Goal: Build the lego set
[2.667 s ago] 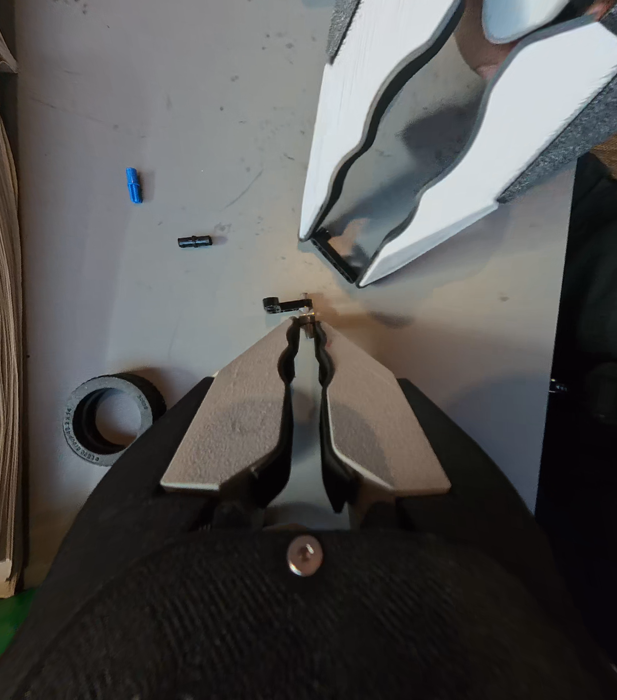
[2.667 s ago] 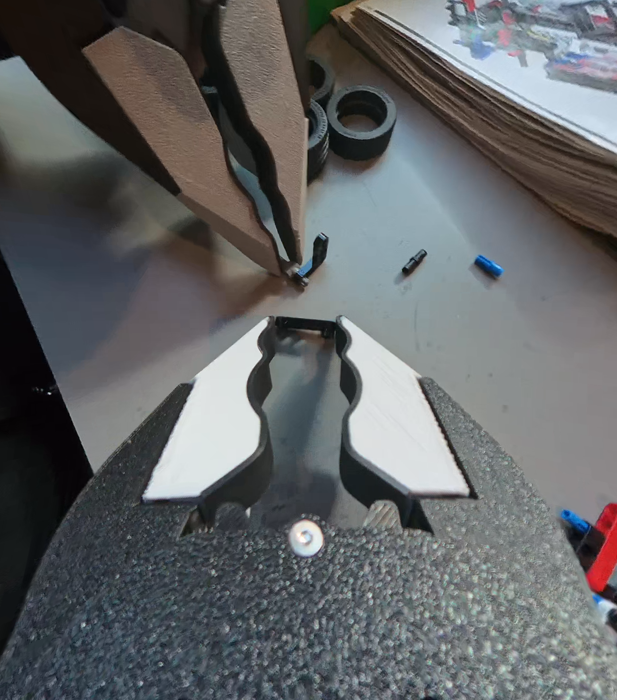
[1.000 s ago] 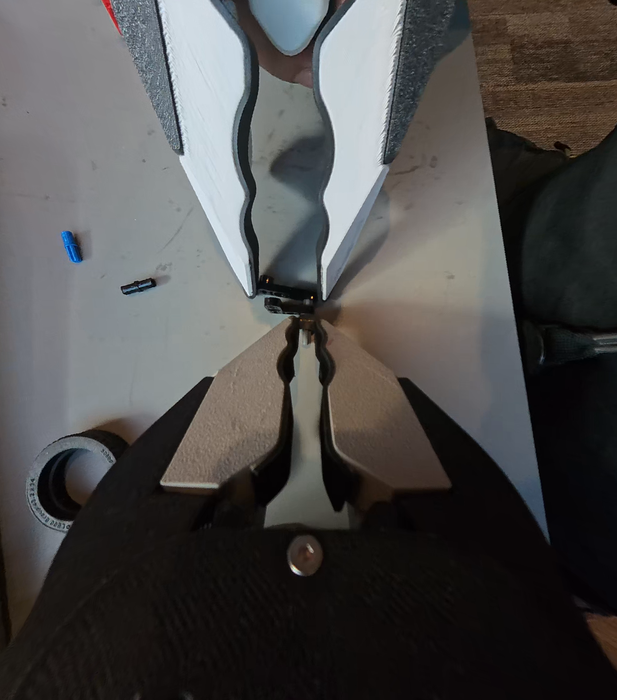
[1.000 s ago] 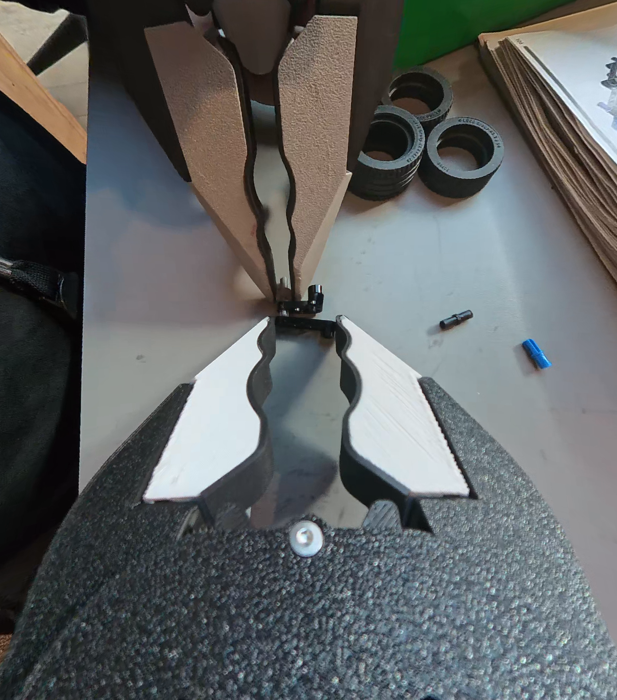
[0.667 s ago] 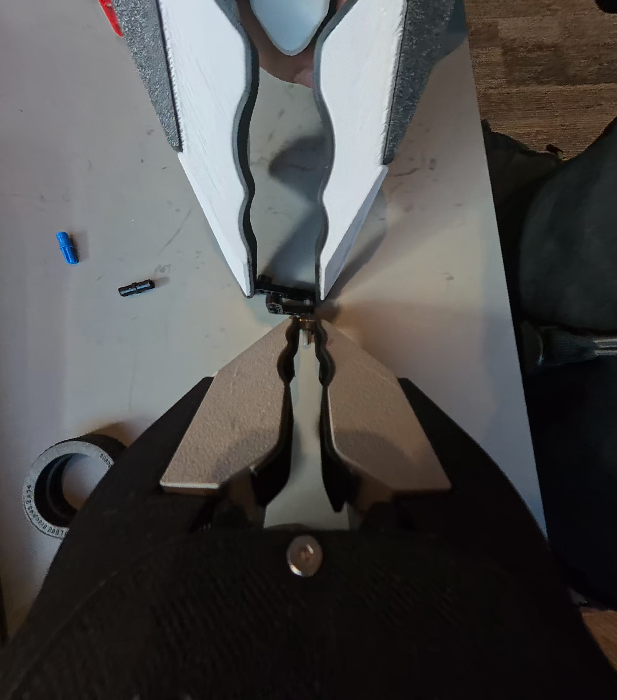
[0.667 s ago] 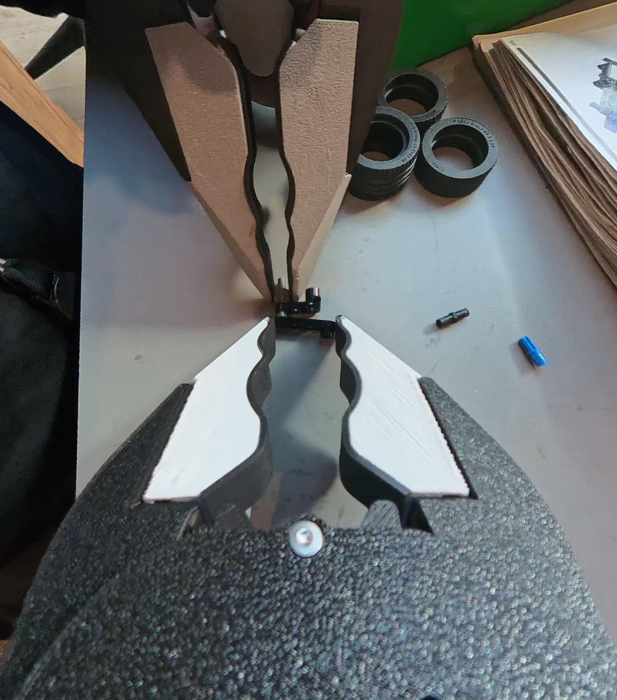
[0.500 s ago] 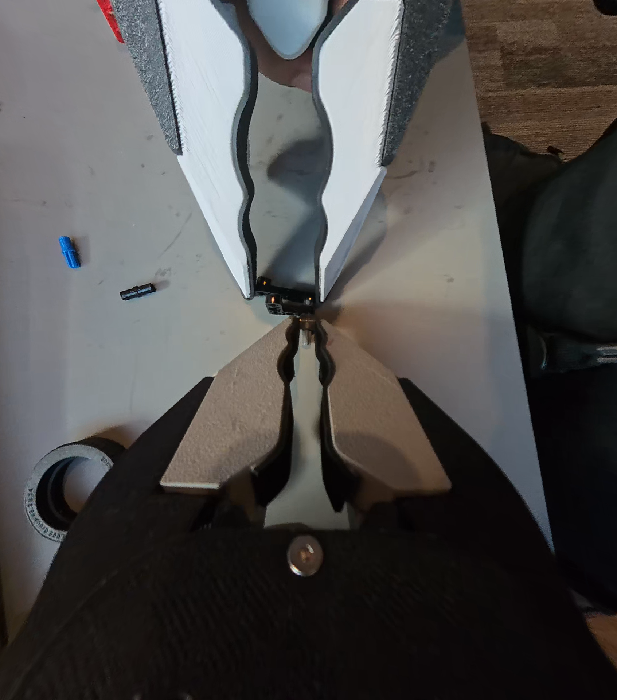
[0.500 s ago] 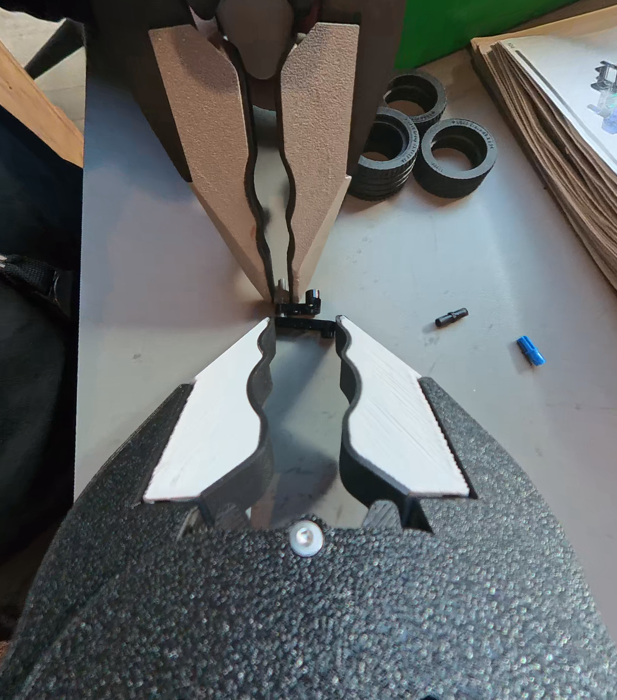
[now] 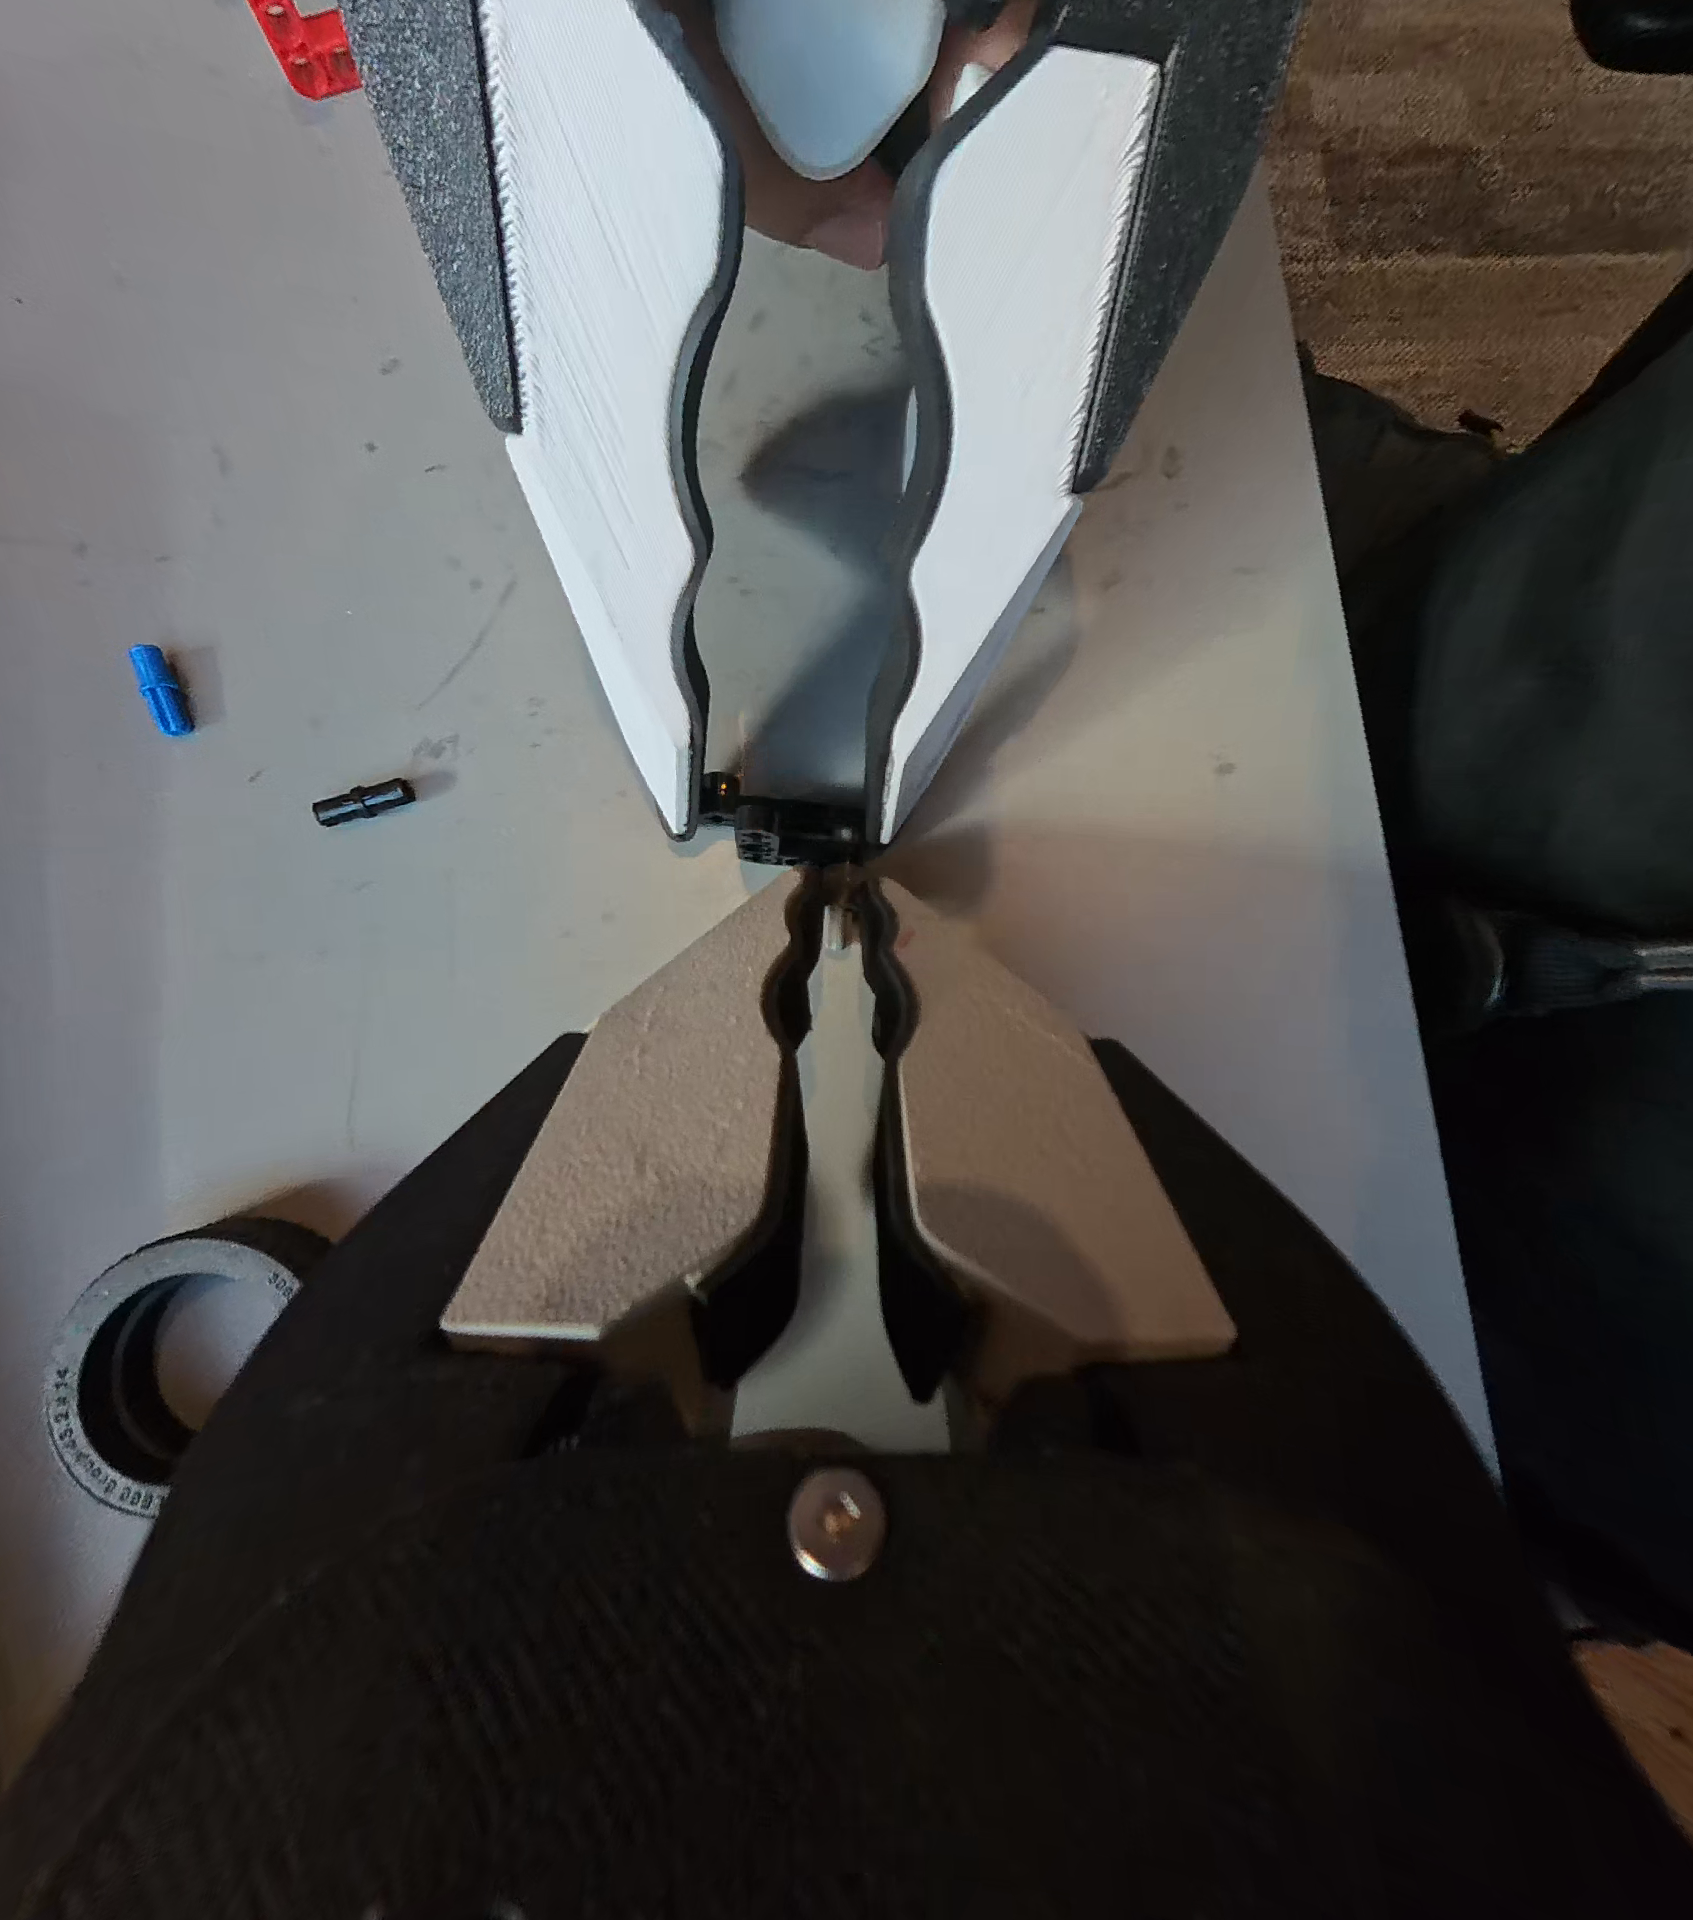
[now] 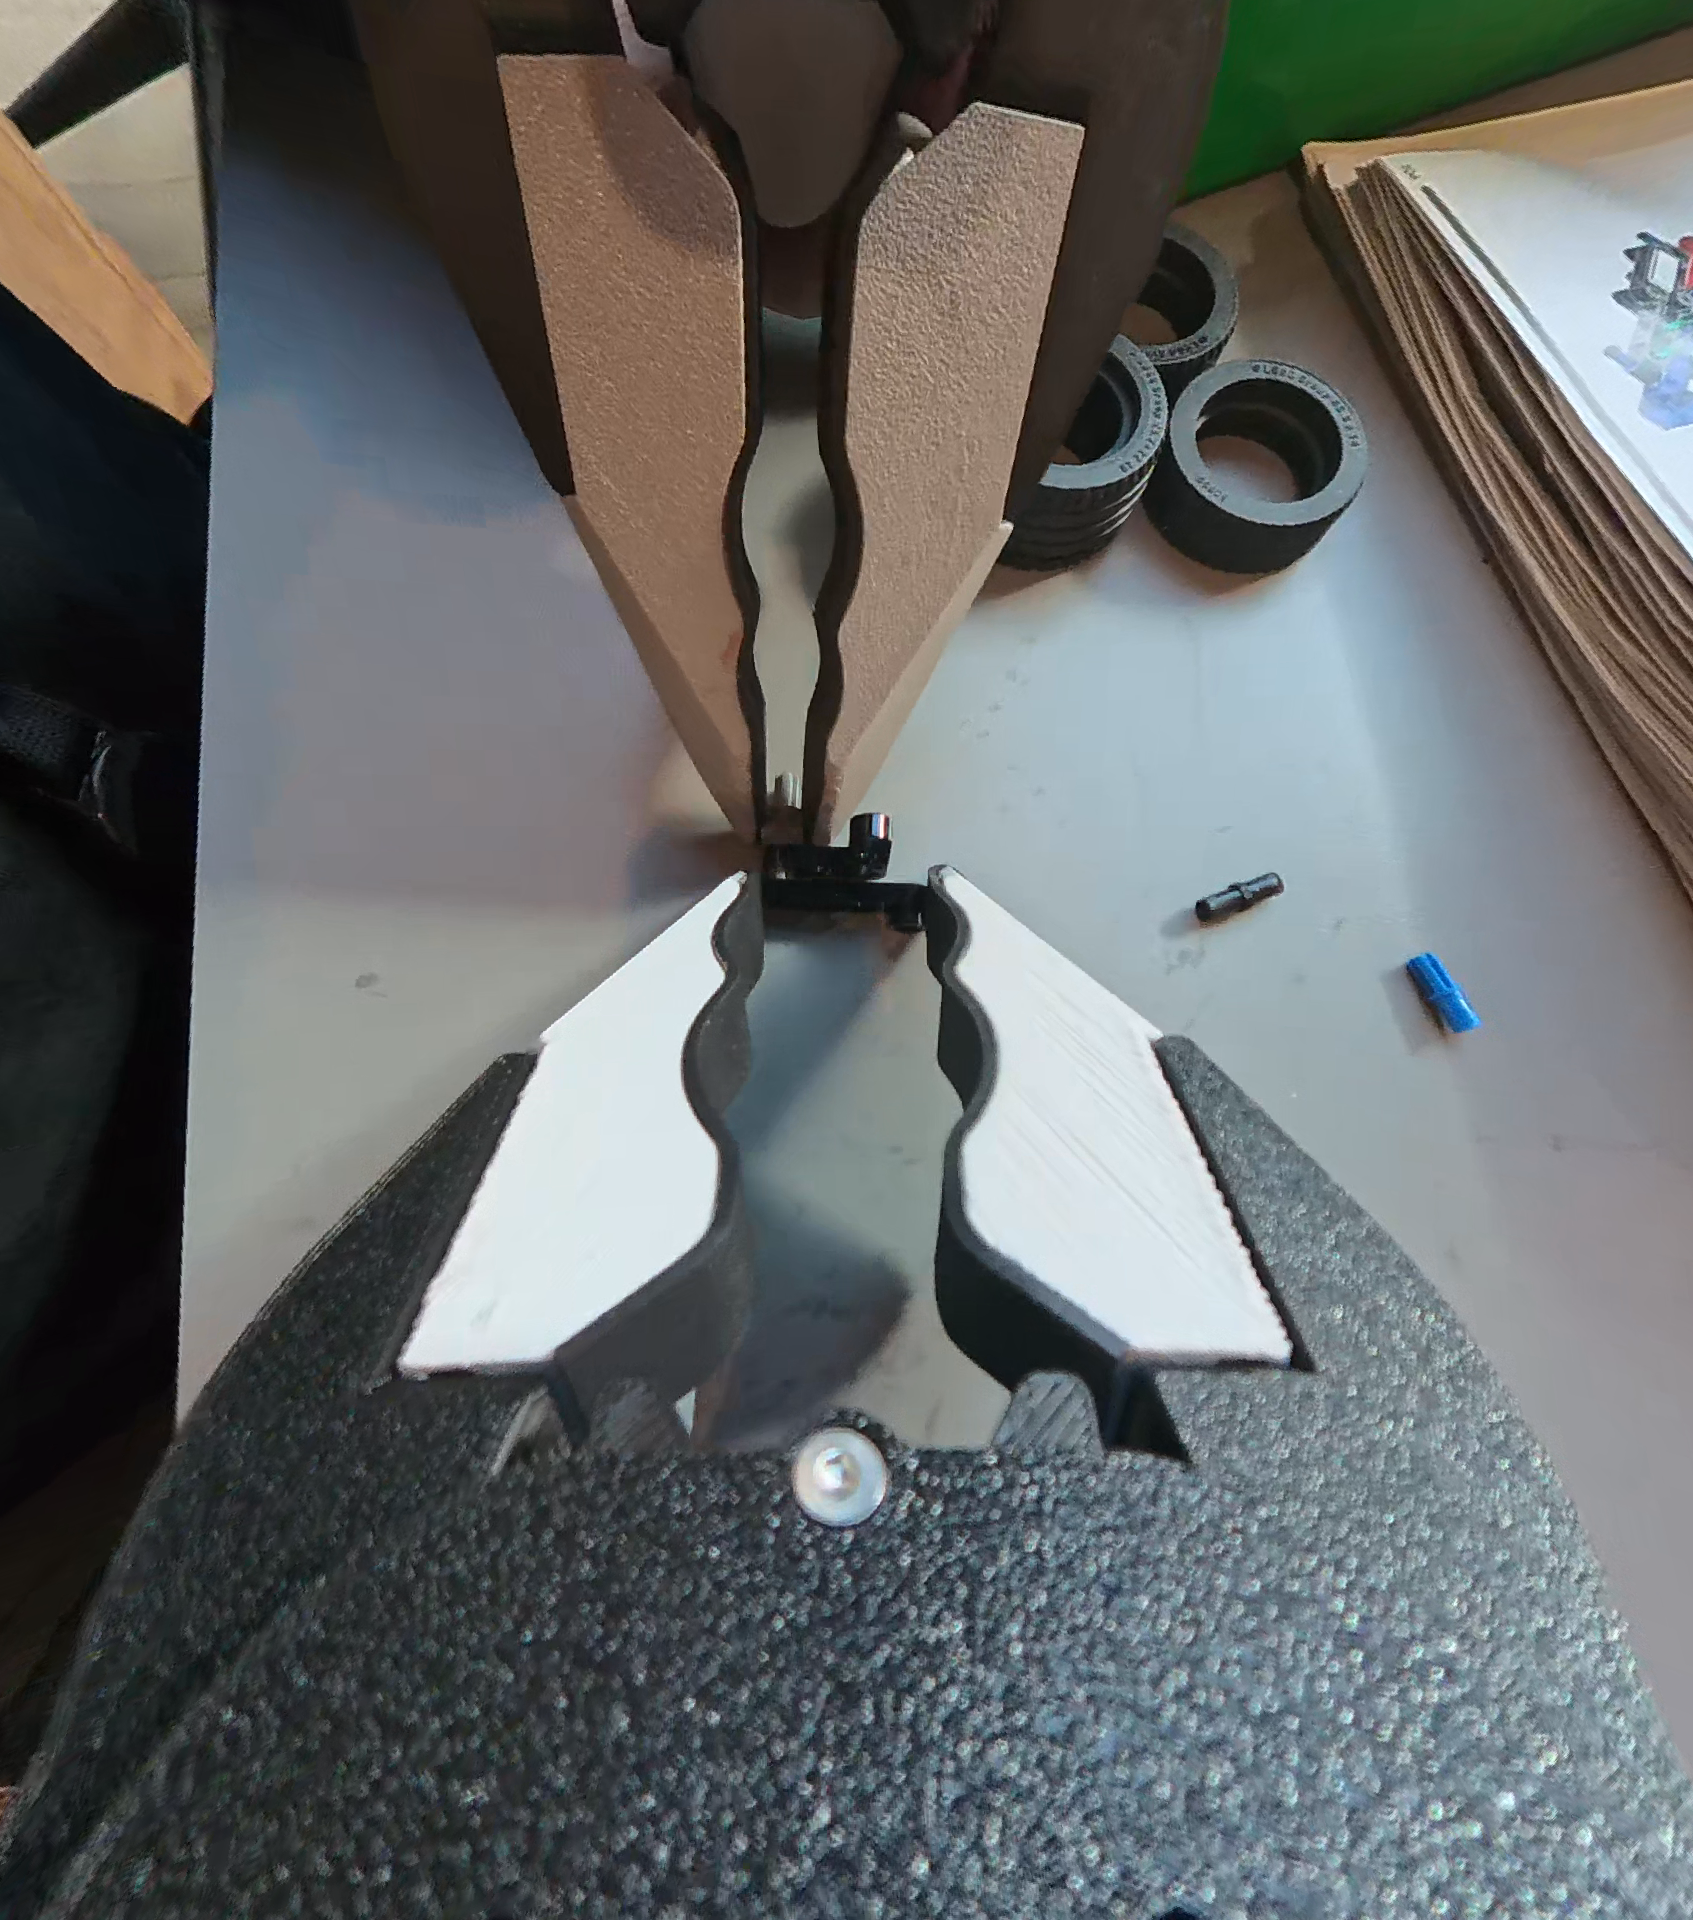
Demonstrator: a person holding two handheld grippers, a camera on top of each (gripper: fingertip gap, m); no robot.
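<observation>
My left gripper (image 9: pixel 837 896), with tan fingers, is shut on a small black lego arm (image 10: pixel 826 854) by its grey pin (image 10: pixel 786 787). My right gripper (image 10: pixel 842 896), with white fingers, is shut on a thin black beam (image 10: pixel 844 894) held crosswise, end to end, between its tips. The two grippers face each other tip to tip just above the grey table (image 9: pixel 198 987). The black arm (image 9: pixel 769 831) is pressed against the beam. In the left wrist view the right gripper (image 9: pixel 785 821) comes in from the top. In the right wrist view the left gripper (image 10: pixel 788 821) comes in from the top.
A loose black pin (image 9: pixel 364 805) and a blue pin (image 9: pixel 161 689) lie to one side; they also show in the right wrist view (image 10: pixel 1237 896) (image 10: pixel 1441 992). Black tyres (image 10: pixel 1257 457) and the instruction booklet (image 10: pixel 1600 416) lie behind them. The table edge (image 9: pixel 1361 935) is close, beside a dark bag.
The right gripper swung round to face the left one and brought its beam against the black arm. Over the last second both pieces stay pressed together with only slight shifts.
</observation>
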